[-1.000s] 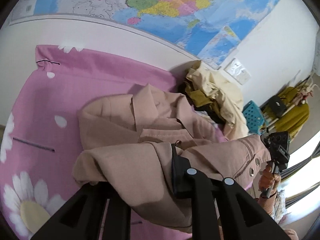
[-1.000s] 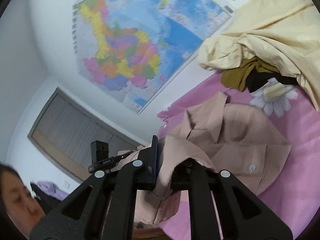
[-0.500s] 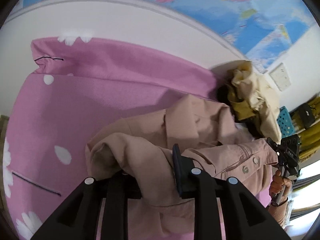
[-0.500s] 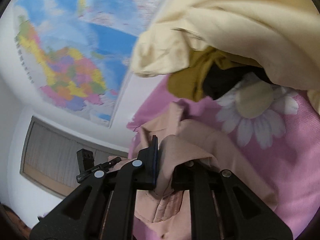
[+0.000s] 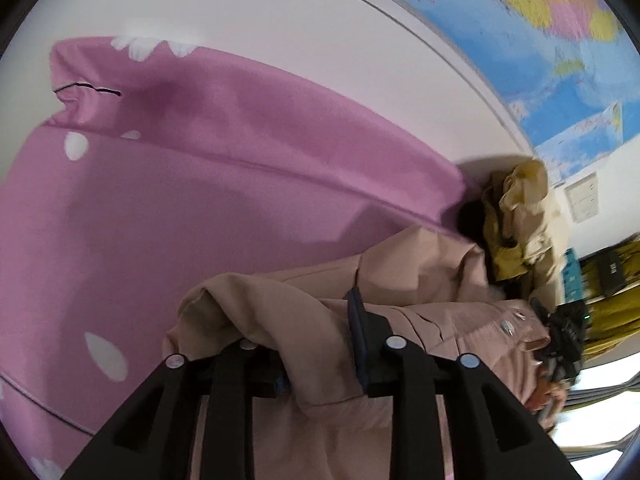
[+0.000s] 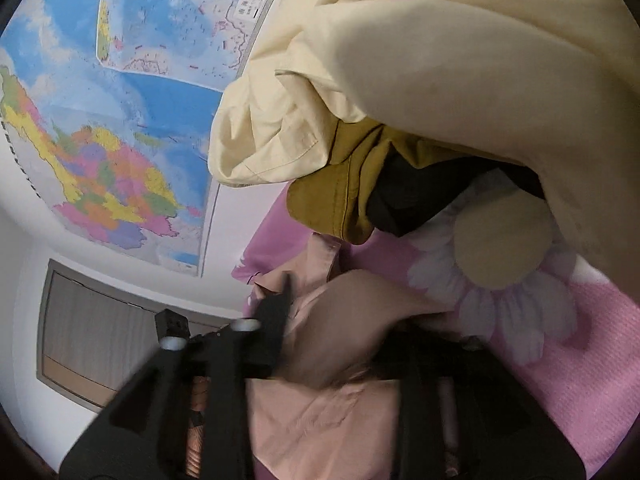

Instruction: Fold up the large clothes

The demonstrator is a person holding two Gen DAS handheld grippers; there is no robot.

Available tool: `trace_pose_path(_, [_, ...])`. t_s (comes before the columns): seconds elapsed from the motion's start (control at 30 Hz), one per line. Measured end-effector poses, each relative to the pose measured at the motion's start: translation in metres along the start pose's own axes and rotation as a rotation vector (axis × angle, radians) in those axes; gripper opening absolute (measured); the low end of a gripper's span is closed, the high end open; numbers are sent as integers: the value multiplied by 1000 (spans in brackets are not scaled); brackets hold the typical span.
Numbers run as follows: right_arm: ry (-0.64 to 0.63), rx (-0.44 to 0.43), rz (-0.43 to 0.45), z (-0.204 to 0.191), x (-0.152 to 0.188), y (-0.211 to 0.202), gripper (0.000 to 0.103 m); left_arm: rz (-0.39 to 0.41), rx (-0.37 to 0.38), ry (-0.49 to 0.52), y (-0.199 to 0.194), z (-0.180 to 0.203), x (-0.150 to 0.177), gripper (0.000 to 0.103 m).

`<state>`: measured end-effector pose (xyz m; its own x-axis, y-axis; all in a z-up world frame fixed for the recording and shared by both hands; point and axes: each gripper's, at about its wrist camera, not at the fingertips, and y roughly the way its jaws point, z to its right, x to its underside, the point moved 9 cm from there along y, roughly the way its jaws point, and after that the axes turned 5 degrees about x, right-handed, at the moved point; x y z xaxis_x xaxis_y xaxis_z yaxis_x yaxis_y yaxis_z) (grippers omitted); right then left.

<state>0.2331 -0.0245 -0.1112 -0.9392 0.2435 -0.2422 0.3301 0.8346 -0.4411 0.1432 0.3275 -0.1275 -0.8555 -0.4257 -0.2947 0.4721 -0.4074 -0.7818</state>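
Note:
A beige-pink jacket [image 5: 400, 280] with snap buttons lies on the pink flowered bedsheet [image 5: 200, 200]. My left gripper [image 5: 316, 344] is shut on a thick fold of the jacket, which drapes over its fingers. My right gripper [image 6: 340, 320] is shut on another bunched edge of the same jacket [image 6: 320, 420]; its right finger is hidden under cloth. The right gripper also shows in the left wrist view [image 5: 564, 340] at the jacket's far right end.
A heap of cream, mustard and black clothes [image 6: 400, 100] sits on the bed close ahead of the right gripper; it also shows in the left wrist view [image 5: 520, 220]. A wall map [image 6: 100, 120] hangs behind the bed. A large daisy print [image 6: 504, 248] is on the sheet.
Both grippers have carried the held jacket edge forward and lower toward the wall and the clothes heap. The jacket has folded over itself. The grips are unchanged.

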Motion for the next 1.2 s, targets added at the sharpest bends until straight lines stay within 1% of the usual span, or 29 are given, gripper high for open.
trace_pose_path(0.03, [-11,1,3,-2,1,0,49,2,3,-1,0,0,-1,30])
trace_pose_path(0.07, [-18,-1,5,-5,1,0,53,9,13,-6,-1,0,-3,35])
trace_pose_path(0.13, [-31,9,13,-7,0,-2,54,36,35,-2,-7,3,-5,43])
trace_pose_path(0.17, [-45,16,16,-9,0,-3,55,66,43,2,-14,5,-7,52])
trace_pose_path(0.2, [-52,14,19,-11,1,-5,56,98,57,8,-21,7,-8,59])
trace_pose_path(0.27, [-72,9,25,-17,1,-9,60,157,89,32,-40,11,-8,61])
trace_pose_path(0.3, [-93,9,28,-22,2,-11,64,177,92,44,-46,11,-7,65])
trace_pose_path(0.33, [-105,15,33,-25,3,-12,65,208,72,75,-54,13,-4,67])
trace_pose_path(0.37, [-125,23,40,-29,4,-15,69,218,41,105,-58,12,-1,69])
trace_pose_path(0.4, [-150,16,48,-36,5,-18,71,222,-8,154,-60,14,4,69])
trace_pose_path(0.47, [-205,35,75,-46,5,-26,72,219,-74,235,-61,15,16,70])
trace_pose_path(0.5, [-236,53,92,-50,5,-30,75,217,-93,273,-61,16,22,72])
trace_pose_path(0.57, [-295,78,111,-57,9,-38,76,206,-117,329,-61,15,32,74])
trace_pose_path(0.6, [-323,92,105,-61,13,-38,76,194,-137,363,-59,14,37,74])
trace_pose_path(0.63, [-368,109,90,-66,20,-36,76,181,-147,397,-56,16,42,74])
trace_pose_path(0.7, [-463,117,43,-78,39,-27,76,120,-138,506,-43,26,59,74])
trace_pose_path(0.73, [-499,116,14,-82,47,-22,76,107,-142,529,-38,30,63,74])
trace_pose_path(0.77, [-555,124,-44,-88,62,-9,76,77,-132,558,-31,34,69,74])
trace_pose_path(0.8, [-593,147,-78,-91,70,3,75,52,-117,574,-26,37,73,74])
trace_pose_path(0.83, [-636,193,-110,-91,78,19,75,34,-113,584,-19,40,74,74])
trace_pose_path(0.87, [-653,207,-142,-91,82,31,75,18,-129,588,-12,41,72,74])
trace_pose_path(0.9, [-653,207,-178,-90,85,43,71,-4,-141,585,-4,42,68,73])
trace_pose_path(0.97, [-620,235,-214,-83,81,69,72,-7,-155,568,4,43,56,71])
trace_pose_path(1.0, [-612,249,-223,-81,77,77,70,2,-166,558,7,43,47,70])
trace_pose_path(1.03, [-595,270,-212,-79,70,84,70,19,-187,537,8,42,36,69])
trace_pose_path(1.07, [-546,283,-191,-74,59,88,70,45,-200,497,8,39,20,67])
trace_pose_path(1.1, [-499,273,-179,-71,50,90,70,64,-199,466,7,38,11,67])
trace_pose_path(1.13, [-466,273,-149,-68,39,90,70,96,-195,417,4,33,-1,67])
trace_pose_path(1.2, [-444,298,-92,-63,26,82,70,133,-192,328,-1,21,-14,67])
